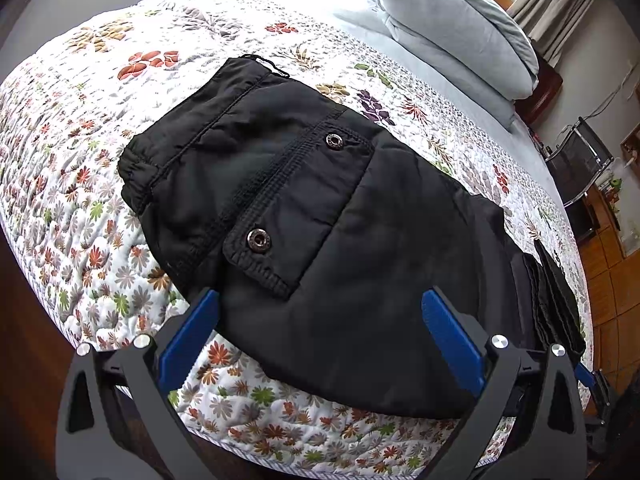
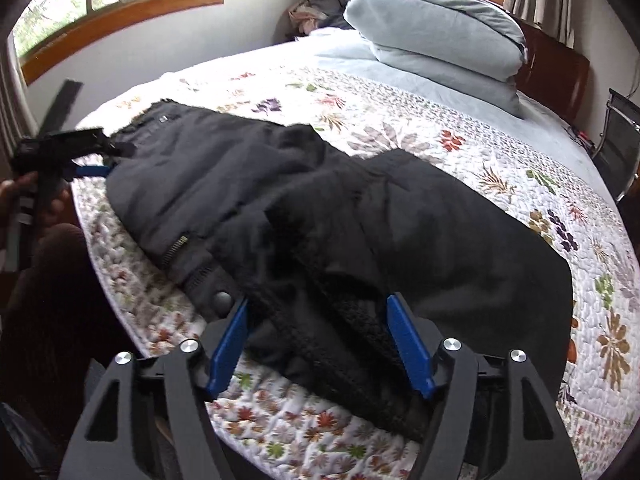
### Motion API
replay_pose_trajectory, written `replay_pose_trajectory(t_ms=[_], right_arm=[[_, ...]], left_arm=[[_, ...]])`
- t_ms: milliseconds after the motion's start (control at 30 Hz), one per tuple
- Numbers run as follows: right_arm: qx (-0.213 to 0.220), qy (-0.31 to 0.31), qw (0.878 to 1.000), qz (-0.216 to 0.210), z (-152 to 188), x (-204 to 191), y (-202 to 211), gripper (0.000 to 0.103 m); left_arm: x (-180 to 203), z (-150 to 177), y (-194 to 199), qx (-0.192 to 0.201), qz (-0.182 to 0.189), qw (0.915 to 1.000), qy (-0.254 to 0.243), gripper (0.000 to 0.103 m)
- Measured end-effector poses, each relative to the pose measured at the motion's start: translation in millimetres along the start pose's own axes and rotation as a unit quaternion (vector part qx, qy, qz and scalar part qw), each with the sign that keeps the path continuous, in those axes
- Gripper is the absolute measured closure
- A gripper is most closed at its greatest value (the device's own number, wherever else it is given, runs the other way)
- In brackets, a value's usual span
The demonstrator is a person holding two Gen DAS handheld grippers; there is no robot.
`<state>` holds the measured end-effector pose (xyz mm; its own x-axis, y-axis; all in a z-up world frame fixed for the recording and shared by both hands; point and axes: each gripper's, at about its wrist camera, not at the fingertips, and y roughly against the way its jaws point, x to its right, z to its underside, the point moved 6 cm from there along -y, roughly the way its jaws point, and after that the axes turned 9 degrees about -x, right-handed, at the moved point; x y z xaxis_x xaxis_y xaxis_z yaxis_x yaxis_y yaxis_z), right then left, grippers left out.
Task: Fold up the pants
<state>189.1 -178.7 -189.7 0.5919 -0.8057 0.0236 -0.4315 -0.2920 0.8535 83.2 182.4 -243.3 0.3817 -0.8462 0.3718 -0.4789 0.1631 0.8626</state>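
Black pants (image 1: 320,208) lie flat on a floral quilt (image 1: 80,184), waistband far left, a snap pocket flap facing up. My left gripper (image 1: 320,296) stands open over the near edge, its blue pads (image 1: 188,336) wide apart on either side of the cloth. In the right wrist view the pants (image 2: 460,240) lie bunched, with a leg part laid over the middle. My right gripper (image 2: 318,302) is open, and a rumpled fold of cloth lies between its fingers (image 2: 408,344) without being pinched. The left gripper (image 2: 108,160) shows at the far left, held by a hand (image 2: 20,196).
A folded pale blue duvet (image 2: 432,36) sits at the head of the bed against a wooden headboard (image 2: 556,68). A metal chair (image 1: 580,160) stands beside the bed over a wooden floor (image 1: 612,280). The bed's near edge (image 2: 120,280) runs just under both grippers.
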Motion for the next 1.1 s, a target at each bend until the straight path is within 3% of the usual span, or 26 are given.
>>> replay_pose_trajectory(t_ms=[100,233,300,367,400,467,533,600,867,1100], right_arm=[[0.020,0.001,1.000,-0.002,-8,-1,11,0.027],[0.012,0.030,0.999,0.018,-17,-8,5,0.027],[0.009,0.022,1.000,0.002,-22,-10,-3,0.027],[0.001,0.015,1.000,0.010,-25,-7,-14,0.040],[-0.006,0.013,1.000,0.015,-25,-6,-19,0.056],[-0.022,0.003,1.000,0.013,-26,-1,-29,0.061],[-0.019,-0.001,1.000,0.003,-26,1,-29,0.074],[-0.010,0.000,1.000,-0.005,-26,0,-22,0.079],[0.008,0.026,0.999,-0.036,-23,-15,4,0.082],[-0.024,0.036,0.998,-0.036,-13,-24,-24,0.082]], left_arm=[[0,0,0,0.000,0.000,1.0000,-0.001,0.003],[0,0,0,0.000,0.000,1.0000,0.001,0.003],[0,0,0,0.000,0.001,1.0000,0.003,0.003],[0,0,0,-0.001,0.002,1.0000,0.004,0.003],[0,0,0,-0.001,0.001,1.0000,0.003,0.003],[0,1,1,-0.003,0.002,1.0000,0.003,0.003],[-1,0,1,-0.003,0.004,1.0000,0.003,0.003],[-2,0,0,-0.004,0.007,1.0000,0.003,0.003],[-3,0,0,-0.003,0.006,1.0000,0.003,0.003],[-2,0,-2,-0.002,0.001,1.0000,0.003,0.003]])
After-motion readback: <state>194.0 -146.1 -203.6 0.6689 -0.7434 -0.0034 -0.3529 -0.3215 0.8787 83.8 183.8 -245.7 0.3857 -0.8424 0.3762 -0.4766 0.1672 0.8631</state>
